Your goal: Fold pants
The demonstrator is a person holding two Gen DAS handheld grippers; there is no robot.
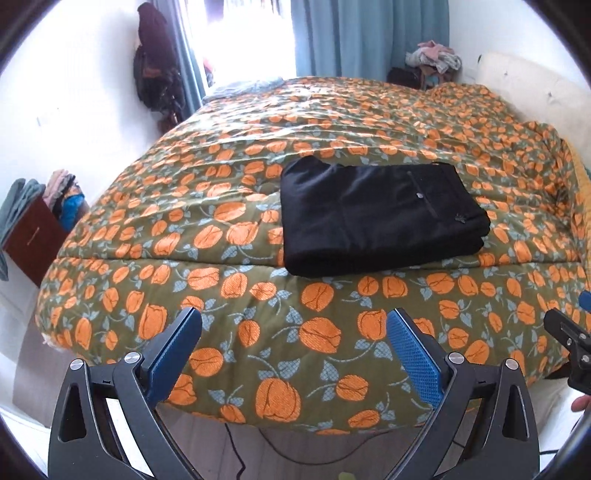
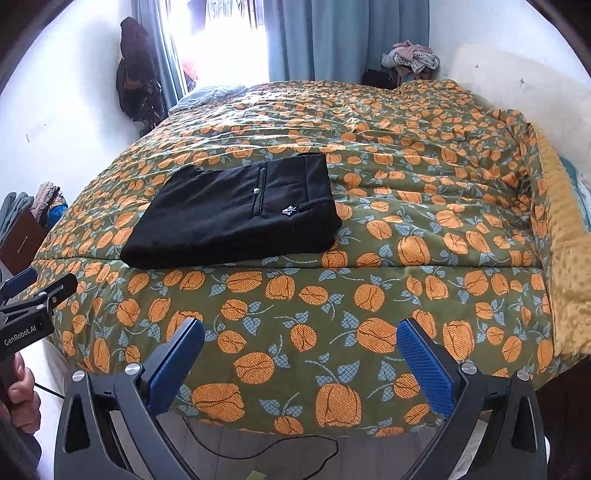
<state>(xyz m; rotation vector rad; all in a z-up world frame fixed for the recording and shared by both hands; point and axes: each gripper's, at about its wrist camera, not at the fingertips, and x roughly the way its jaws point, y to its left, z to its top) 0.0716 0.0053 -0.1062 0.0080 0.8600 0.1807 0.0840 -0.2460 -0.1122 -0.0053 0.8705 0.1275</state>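
We find the black pants [image 1: 380,218] folded into a flat rectangle, lying on the quilt [image 1: 258,177] near the front edge of the bed. A pocket slit with a small metal button faces up, and a small pale emblem sits near one corner. The fold edge nearest us looks thick and rounded.

We note the left gripper [image 1: 293,325] standing wide, its blue pads well apart with nothing between them. It hangs over the front slope of the quilt, apart from the pants. The right gripper [image 2: 300,334] also stands wide and holds nothing, likewise above the front slope and clear of the pants. Each gripper shows at the edge of the other's view, and a hand [image 2: 22,395] grips the left one's handle.

We record blue curtains [image 1: 362,33] and a bright window behind the bed, a dark bag [image 1: 155,62] hanging on the left wall, a heap of clothes [image 1: 436,55] in the far corner, and a brown cabinet [image 1: 29,236] with clothes piled on it at the left. A black cable [image 2: 258,450] lies on the floor below the bed's edge.
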